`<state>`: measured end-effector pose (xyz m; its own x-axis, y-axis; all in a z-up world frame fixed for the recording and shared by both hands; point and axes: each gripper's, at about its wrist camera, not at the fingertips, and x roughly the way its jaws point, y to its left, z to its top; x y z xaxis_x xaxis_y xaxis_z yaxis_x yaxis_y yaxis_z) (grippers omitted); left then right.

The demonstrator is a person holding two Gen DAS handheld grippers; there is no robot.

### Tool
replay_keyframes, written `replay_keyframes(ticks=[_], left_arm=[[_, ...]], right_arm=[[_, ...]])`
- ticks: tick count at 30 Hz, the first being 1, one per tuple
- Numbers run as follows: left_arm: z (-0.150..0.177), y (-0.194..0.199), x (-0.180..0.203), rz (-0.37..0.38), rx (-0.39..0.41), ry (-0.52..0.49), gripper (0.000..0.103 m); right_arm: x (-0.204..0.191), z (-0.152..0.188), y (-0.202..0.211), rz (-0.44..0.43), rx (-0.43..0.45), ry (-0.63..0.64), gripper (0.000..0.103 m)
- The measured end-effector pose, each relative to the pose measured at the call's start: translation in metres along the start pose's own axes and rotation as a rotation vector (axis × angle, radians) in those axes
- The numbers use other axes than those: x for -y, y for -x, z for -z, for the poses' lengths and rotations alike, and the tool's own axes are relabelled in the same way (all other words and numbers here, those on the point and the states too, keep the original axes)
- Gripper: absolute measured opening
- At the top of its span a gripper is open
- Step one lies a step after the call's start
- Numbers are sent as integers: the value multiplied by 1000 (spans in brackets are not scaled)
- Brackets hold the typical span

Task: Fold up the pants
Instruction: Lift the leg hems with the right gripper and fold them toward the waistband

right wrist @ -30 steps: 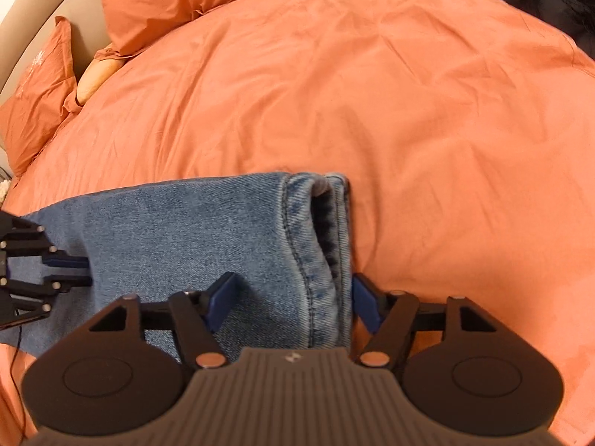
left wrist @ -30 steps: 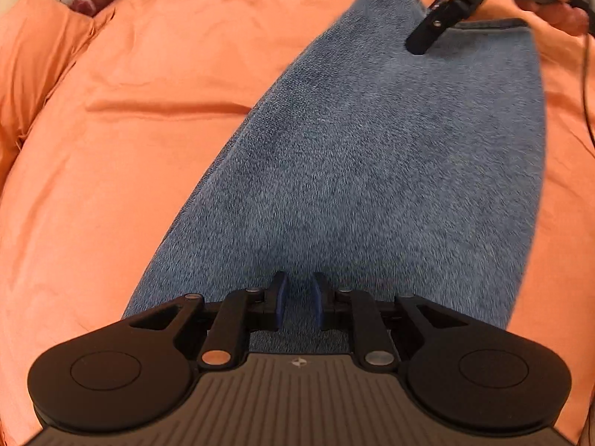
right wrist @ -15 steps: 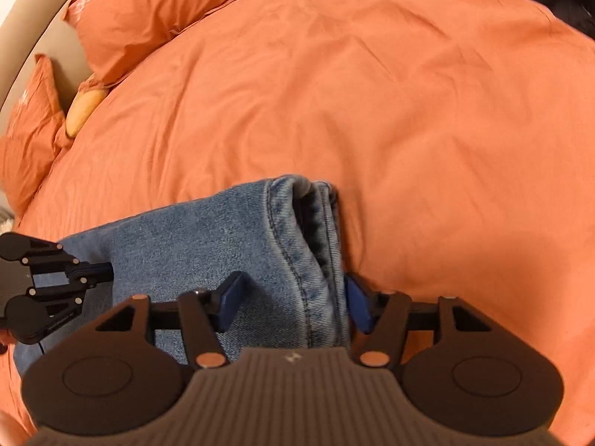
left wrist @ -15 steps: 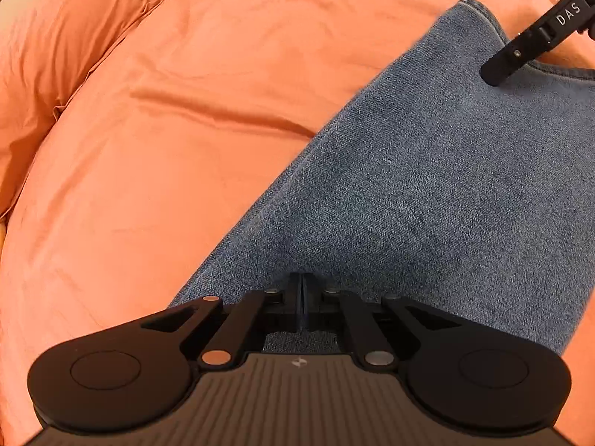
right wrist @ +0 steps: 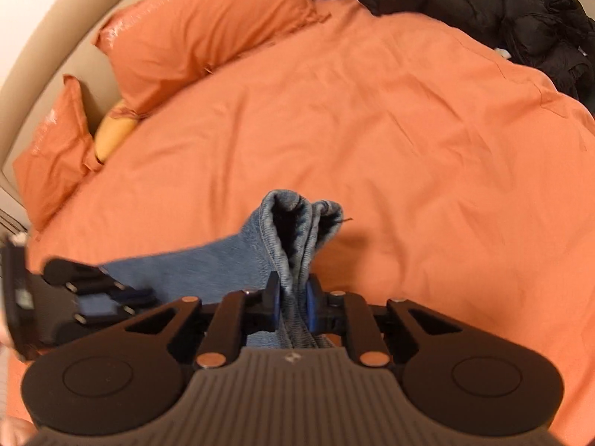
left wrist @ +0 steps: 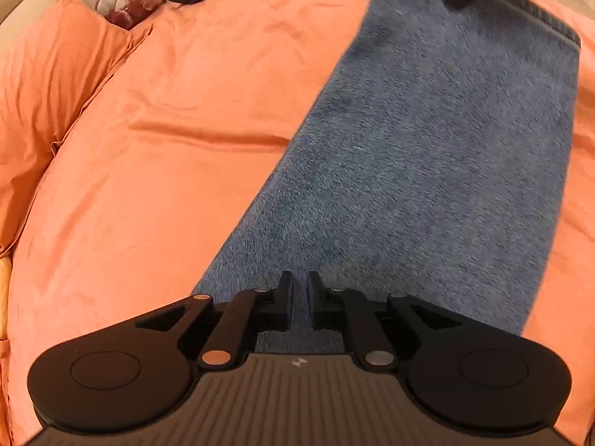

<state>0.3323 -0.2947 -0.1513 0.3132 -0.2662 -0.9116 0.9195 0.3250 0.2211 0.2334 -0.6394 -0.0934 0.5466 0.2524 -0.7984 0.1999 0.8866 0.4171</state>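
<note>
Right wrist view: right gripper (right wrist: 293,299) fingers pinch the bunched hem of the jeans (right wrist: 290,234), lifted above the orange bed (right wrist: 409,148). Left gripper (left wrist: 299,303) fingers stand slightly apart over the denim; grip undetermined.

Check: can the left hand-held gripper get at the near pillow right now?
Probably not: the left hand-held gripper looks shut on the jeans; the pillow lies off to its left, with nothing between.
</note>
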Motion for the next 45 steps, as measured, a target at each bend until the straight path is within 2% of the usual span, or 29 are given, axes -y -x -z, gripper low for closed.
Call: replay_keyframes(ticks=[6,13,18,23,30,37,41,44,45], left_arm=[[34,22,5,55,23,-34,13],[96,52,33,87,54,-91,13],[128,80,27,97,121,-25,13],[158,109,-11,77,151,94,14],[211,125,-65,46,133,288,15],[246,113,-85,23,30,379,15],[255,112,-89,23,-1,377,24],[251,107,-91,17,-24,390,24],[251,107,-91,16,-25,393,24]], right_arm=[[-75,-10,27,-14,6,41,9],[-186,-9,36,-47,16,131,9],[-261,-5,11,-27,-32,188,10],[-318,10,-38,-45,-93,214,10],[-367,41,-137,-75,-209,201,11],[-395,85,-229,-10,-335,250,13],[-401,100,-253,12,-365,276,19],[-407,106,-255,7,-367,289,28],[-409,106,-251,8,-359,296,28]])
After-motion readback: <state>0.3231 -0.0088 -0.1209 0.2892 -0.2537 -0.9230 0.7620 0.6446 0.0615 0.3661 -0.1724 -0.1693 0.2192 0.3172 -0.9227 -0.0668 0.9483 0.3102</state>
